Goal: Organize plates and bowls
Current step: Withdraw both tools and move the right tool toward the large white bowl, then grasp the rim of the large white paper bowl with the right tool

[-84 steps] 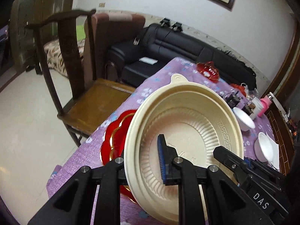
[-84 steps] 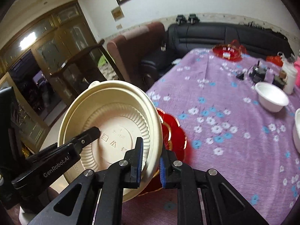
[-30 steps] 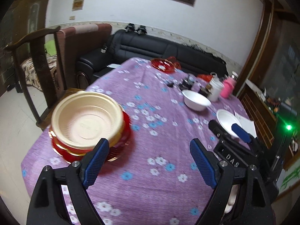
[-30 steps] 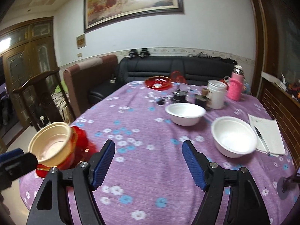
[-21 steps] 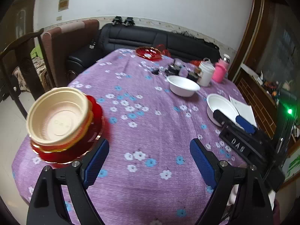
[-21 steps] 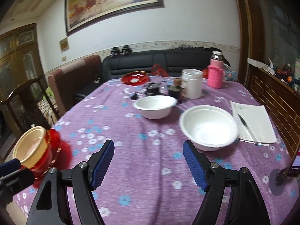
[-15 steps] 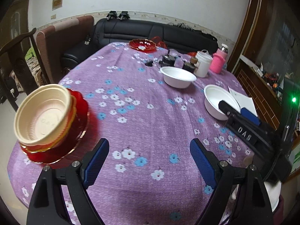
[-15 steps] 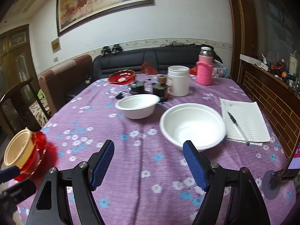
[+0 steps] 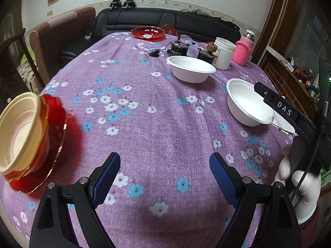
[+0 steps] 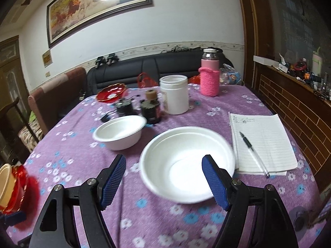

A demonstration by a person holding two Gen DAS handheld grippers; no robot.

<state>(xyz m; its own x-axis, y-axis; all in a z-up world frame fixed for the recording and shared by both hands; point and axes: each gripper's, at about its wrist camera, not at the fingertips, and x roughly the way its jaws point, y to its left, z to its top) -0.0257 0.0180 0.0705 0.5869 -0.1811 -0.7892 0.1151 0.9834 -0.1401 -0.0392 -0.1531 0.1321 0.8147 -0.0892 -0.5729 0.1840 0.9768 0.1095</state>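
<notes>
Both claws wide and empty over the purple flowered desk (image 9: 157, 128).

We see our left claw (image 9: 163, 177) spread wide above bare cloth, gripping nothing; at the desk's left edge the cream bowl (image 9: 18, 132) sits stacked in the red plate (image 9: 51, 144). Our right claw (image 10: 164, 183) is equally wide, hovering just before the nearer white bowl (image 10: 186, 163), its blue pads to either side of it. A second white bowl (image 10: 120, 132) stands farther back, near a white jar (image 10: 174, 95). A notepad (image 10: 262, 142) with a pen (image 10: 253, 153) lies just beside the nearer bowl.
</notes>
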